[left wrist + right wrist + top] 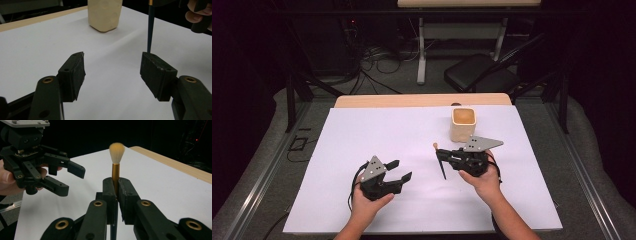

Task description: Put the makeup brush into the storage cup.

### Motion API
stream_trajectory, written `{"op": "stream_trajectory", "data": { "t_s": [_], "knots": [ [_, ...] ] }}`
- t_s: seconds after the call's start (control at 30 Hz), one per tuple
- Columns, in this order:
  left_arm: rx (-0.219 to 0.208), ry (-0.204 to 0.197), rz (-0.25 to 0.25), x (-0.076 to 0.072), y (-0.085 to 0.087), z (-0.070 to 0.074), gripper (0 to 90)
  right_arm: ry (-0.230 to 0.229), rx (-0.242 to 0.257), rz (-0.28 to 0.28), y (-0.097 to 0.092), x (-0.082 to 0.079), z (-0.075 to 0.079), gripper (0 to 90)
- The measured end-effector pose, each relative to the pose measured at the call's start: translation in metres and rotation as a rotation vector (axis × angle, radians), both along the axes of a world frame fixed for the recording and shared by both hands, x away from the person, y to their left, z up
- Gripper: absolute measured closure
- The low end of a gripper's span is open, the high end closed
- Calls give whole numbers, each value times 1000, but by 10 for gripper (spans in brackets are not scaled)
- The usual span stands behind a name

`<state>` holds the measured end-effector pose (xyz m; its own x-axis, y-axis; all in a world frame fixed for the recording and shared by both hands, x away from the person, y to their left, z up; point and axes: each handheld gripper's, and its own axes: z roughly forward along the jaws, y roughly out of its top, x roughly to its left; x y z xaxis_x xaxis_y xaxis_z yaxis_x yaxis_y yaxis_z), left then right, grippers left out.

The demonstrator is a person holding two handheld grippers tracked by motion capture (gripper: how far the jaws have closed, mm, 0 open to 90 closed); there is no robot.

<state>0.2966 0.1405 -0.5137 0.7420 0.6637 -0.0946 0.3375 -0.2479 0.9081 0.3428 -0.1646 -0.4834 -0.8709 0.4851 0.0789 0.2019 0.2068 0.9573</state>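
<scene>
A makeup brush [440, 161] with a dark handle, gold ferrule and pale tuft [116, 152] stands upright in my right gripper [448, 156], whose jaws are shut on the ferrule [115, 176]. Its handle tip [150, 30] points down at the white sheet. My left gripper [401, 169] hovers to the left of the brush, open, with nothing between its pads [75, 71]. It faces the brush handle and a cream square cup [463, 123]. The left gripper [71, 180] also appears at the left of the right gripper view, its jaws apart.
A white sheet [377, 135] covers most of the wooden table [387, 101]. The cream cup [105, 15] stands at the back right of the sheet, just beyond the right gripper. A black chair [482, 75] and cables lie on the floor behind the table.
</scene>
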Motion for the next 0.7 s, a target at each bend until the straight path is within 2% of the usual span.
{"op": "stream_trajectory", "data": {
  "t_s": [0.03, 0.37, 0.7],
  "knots": [
    [6, -1, -2, 0, -1, 1, 364, 2, 5, -2, 0, 0, 0, 838],
    [-37, 10, -17, 3, -11, 7, 375, 8, 41, -21, -2, -2, -1, 837],
    [-38, 4, -26, 5, -20, 9, 381, 17, 70, -26, 1, -3, -3, 837]
  ]
}}
